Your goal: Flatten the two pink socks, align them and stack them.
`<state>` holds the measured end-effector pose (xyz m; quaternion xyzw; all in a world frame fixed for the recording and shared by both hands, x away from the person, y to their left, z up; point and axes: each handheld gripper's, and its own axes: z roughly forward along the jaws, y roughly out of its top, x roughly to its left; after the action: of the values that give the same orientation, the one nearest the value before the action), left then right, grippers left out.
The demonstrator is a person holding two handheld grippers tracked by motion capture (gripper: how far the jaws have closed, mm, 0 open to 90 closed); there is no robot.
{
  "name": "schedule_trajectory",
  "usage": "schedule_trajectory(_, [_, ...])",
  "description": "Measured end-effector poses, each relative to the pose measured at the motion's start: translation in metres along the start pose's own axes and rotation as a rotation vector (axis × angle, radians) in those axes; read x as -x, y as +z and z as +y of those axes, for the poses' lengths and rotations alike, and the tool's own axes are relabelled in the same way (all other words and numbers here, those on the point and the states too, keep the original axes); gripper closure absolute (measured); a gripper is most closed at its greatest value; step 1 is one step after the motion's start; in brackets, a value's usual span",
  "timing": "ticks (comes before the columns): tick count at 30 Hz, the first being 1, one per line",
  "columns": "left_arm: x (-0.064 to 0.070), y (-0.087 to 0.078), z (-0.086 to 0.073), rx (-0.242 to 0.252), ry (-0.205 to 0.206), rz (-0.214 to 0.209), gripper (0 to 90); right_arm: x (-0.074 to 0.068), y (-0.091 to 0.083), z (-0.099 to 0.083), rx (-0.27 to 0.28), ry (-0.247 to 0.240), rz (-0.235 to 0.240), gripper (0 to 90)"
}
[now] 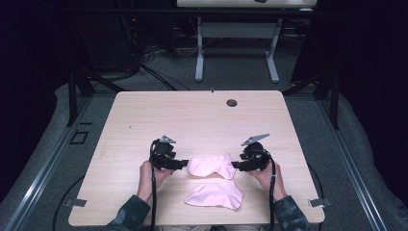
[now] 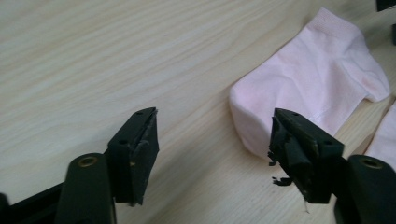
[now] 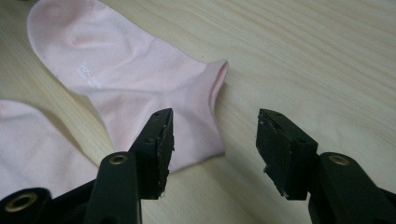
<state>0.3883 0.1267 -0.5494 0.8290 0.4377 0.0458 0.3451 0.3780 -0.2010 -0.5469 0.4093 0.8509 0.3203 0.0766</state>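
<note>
Two pink socks lie flat on the wooden table (image 1: 144,115). The far sock (image 1: 211,166) stretches between my two grippers; the near sock (image 1: 215,195) sits closer to the front edge. My left gripper (image 1: 185,164) is open at the far sock's toe end (image 2: 261,116), jaws apart just above the wood with nothing between them. My right gripper (image 1: 234,165) is open at the cuff end (image 3: 212,88), one jaw over the sock's edge, the other over bare table. The near sock's edge (image 3: 32,144) shows at the lower left in the right gripper view.
A round cable hole (image 1: 232,103) sits near the table's far edge. Beyond the table stands a white desk frame (image 1: 235,43) on grey carpet, with cables on the floor. Black stands flank the table at both sides.
</note>
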Motion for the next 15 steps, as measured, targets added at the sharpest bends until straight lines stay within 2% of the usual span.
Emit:
schedule_trajectory(2, [0.001,0.007,0.003,-0.021,0.008,-0.002,39.9,0.002,0.009,0.006,-0.029,0.006,0.024,48.2])
schedule_trajectory(6, [0.005,0.017,0.006,-0.056,0.037,-0.007,50.8,0.002,0.020,0.011,-0.037,0.019,0.027,54.1])
schedule_trajectory(9, [0.007,0.018,0.007,-0.057,0.049,0.008,59.8,0.000,0.023,0.013,-0.067,-0.011,0.017,58.7])
schedule_trajectory(15, [0.009,0.018,0.006,-0.068,0.078,0.012,66.8,-0.004,0.028,0.011,-0.088,-0.033,0.005,62.6])
